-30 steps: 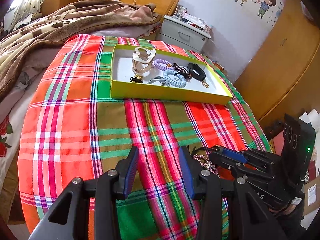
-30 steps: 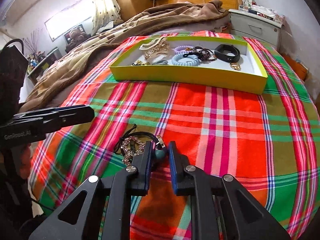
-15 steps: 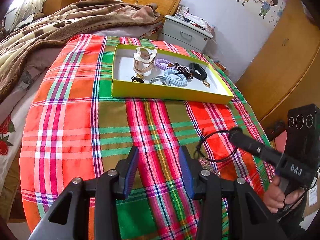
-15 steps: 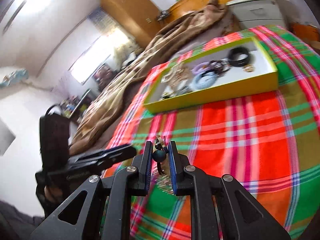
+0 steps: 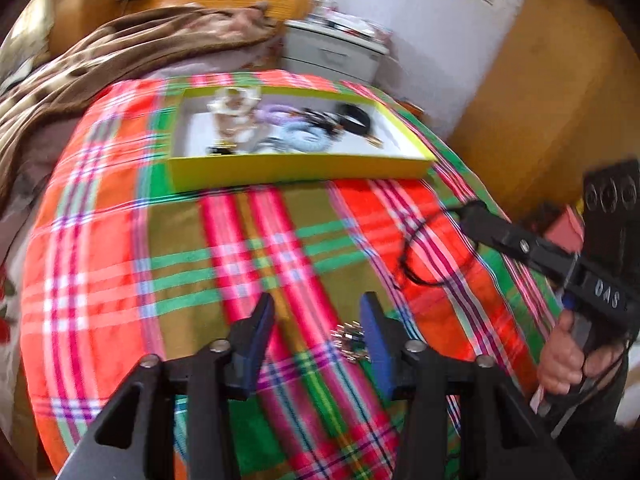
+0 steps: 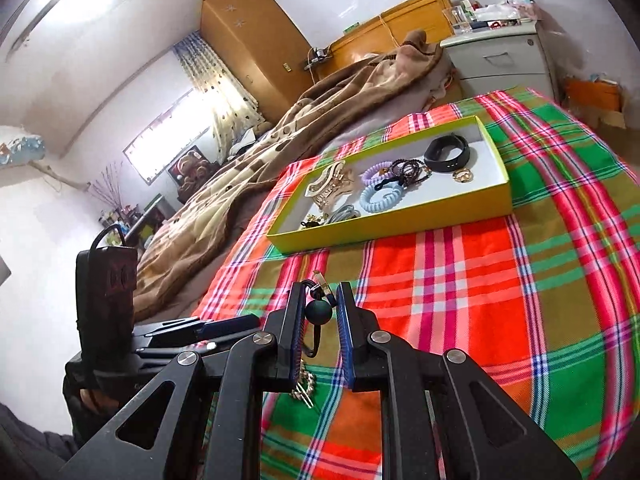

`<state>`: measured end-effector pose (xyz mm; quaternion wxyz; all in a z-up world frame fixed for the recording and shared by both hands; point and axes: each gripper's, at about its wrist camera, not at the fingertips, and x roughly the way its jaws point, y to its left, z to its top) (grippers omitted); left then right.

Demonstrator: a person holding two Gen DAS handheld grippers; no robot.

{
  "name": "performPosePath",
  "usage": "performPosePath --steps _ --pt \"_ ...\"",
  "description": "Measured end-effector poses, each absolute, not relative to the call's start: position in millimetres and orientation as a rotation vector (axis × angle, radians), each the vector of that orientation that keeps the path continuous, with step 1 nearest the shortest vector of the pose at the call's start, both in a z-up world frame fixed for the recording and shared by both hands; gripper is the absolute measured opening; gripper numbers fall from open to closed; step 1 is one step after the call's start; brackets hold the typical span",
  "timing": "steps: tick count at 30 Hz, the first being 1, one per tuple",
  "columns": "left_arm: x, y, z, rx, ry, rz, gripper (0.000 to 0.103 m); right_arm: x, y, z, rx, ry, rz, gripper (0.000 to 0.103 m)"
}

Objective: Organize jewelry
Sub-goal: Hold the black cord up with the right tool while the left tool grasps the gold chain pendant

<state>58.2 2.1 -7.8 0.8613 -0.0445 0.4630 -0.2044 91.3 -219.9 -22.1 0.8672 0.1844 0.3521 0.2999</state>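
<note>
A yellow-rimmed tray (image 6: 404, 222) (image 5: 296, 168) on the plaid cloth holds several pieces: a cream hair claw (image 6: 328, 186), coil hair ties (image 6: 380, 198), a black band (image 6: 446, 154). My right gripper (image 6: 319, 300) (image 5: 472, 210) is shut on a black cord necklace (image 6: 318, 313), lifted above the cloth; the cord loop (image 5: 420, 256) hangs down and its metal pendant cluster (image 5: 350, 340) (image 6: 304, 384) hangs near the cloth. My left gripper (image 5: 316, 312) is open and empty, low over the cloth, with the pendant by its right finger.
The plaid cloth (image 6: 500, 300) covers a round surface by a bed with a brown blanket (image 6: 300, 120). A grey bedside cabinet (image 6: 504, 60) stands behind the tray. A wooden wardrobe (image 5: 540, 100) is on the right.
My right gripper closed on the necklace and lifted it off the cloth, tilting upward. The left gripper has shifted a little toward the tray; its view is blurred by motion.
</note>
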Motion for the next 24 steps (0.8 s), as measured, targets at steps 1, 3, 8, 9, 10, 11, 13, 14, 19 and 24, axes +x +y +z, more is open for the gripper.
performPosePath --steps 1,3,8,9,10,11,13,14,19,24 --pt "57 -3 -9 -0.069 0.977 -0.436 0.051 89 -223 -22 0.391 0.732 0.62 0.016" --pt "55 -11 -11 -0.029 0.976 -0.446 0.051 83 -233 -23 0.395 0.724 0.601 0.016" --pt "46 -30 -12 0.068 0.966 -0.499 0.051 73 -250 -23 0.409 0.711 0.57 0.016" --pt "44 -33 -13 0.094 0.963 -0.505 0.051 71 -254 -23 0.413 0.709 0.565 0.016" --pt "42 -35 -13 0.116 0.962 -0.513 0.051 69 -256 -23 0.418 0.706 0.564 0.016" --pt "40 -38 -14 0.136 0.965 -0.52 0.051 69 -257 -23 0.421 0.705 0.563 0.016" --pt "38 -41 -16 0.17 0.975 -0.518 0.052 67 -260 -23 0.426 0.703 0.561 0.016" --pt "38 -43 -17 0.189 0.974 -0.506 0.052 65 -258 -23 0.428 0.702 0.563 0.016" --pt "37 -51 -20 0.262 0.971 -0.482 0.052 63 -257 -24 0.429 0.705 0.571 0.016" --pt "44 -58 -22 0.269 0.975 -0.471 0.053 63 -255 -24 0.428 0.706 0.574 0.016"
